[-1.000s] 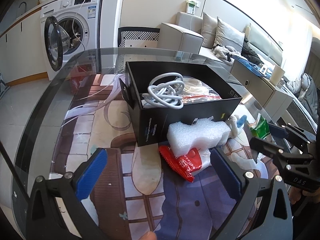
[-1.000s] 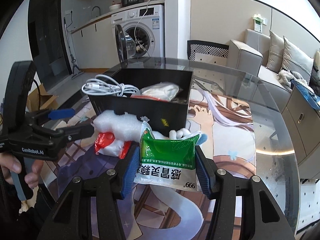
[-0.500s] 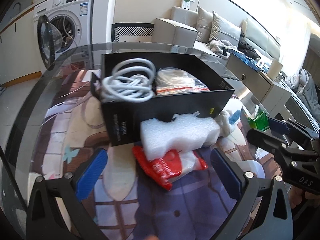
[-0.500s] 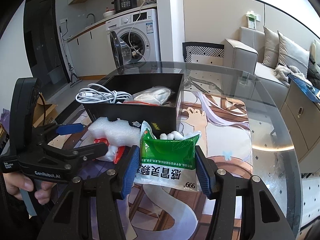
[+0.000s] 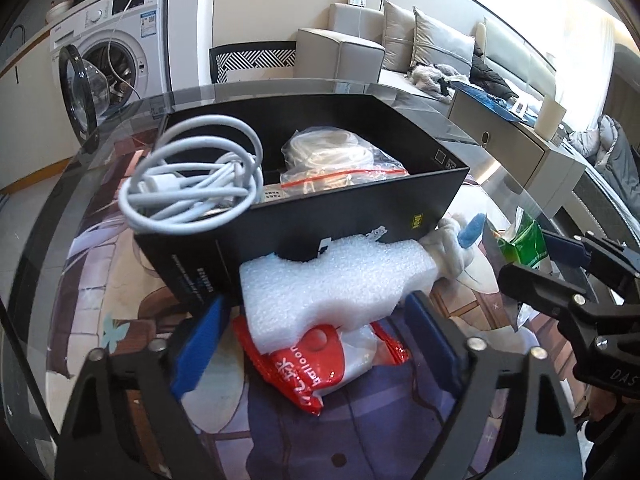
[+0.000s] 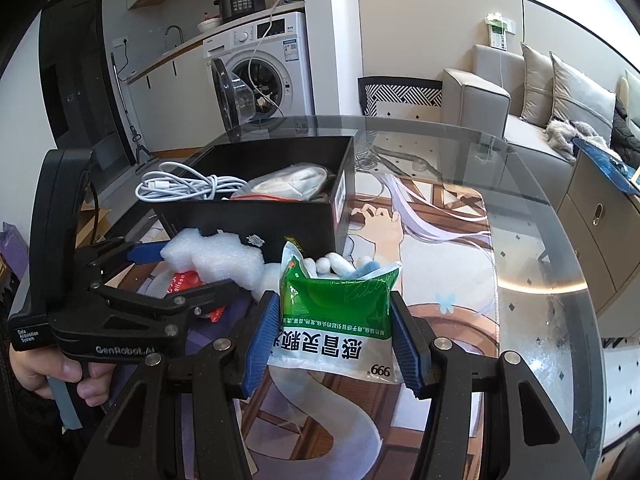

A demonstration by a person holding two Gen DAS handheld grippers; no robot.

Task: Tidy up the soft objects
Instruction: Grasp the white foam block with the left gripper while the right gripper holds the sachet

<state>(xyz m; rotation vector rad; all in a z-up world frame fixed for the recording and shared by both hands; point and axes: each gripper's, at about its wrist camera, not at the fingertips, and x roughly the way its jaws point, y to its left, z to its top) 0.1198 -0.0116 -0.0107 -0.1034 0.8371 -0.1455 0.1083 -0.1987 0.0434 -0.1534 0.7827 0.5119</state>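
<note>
Both grippers: right gripper (image 6: 334,336) pinching green sachet (image 6: 336,320), left gripper (image 5: 316,340) agape.

Hidden under the white foam block (image 5: 340,280): most of the red balloon packet (image 5: 320,364), with only its lower end and some lettering showing; likewise covered in the right wrist view by the left gripper (image 6: 188,280), whose far blue pad disappears behind the foam, so contact there cannot be told. Partly screened by the green medicine bag (image 6: 340,312): the white plush toy (image 6: 332,266), its shape unreadable, and in the left wrist view the same bag nearly blocked out by the right gripper (image 5: 560,264). Blurred by the bag's plastic: the pale contents of the clear zip bag (image 5: 340,160) in the black box (image 5: 360,204).
</note>
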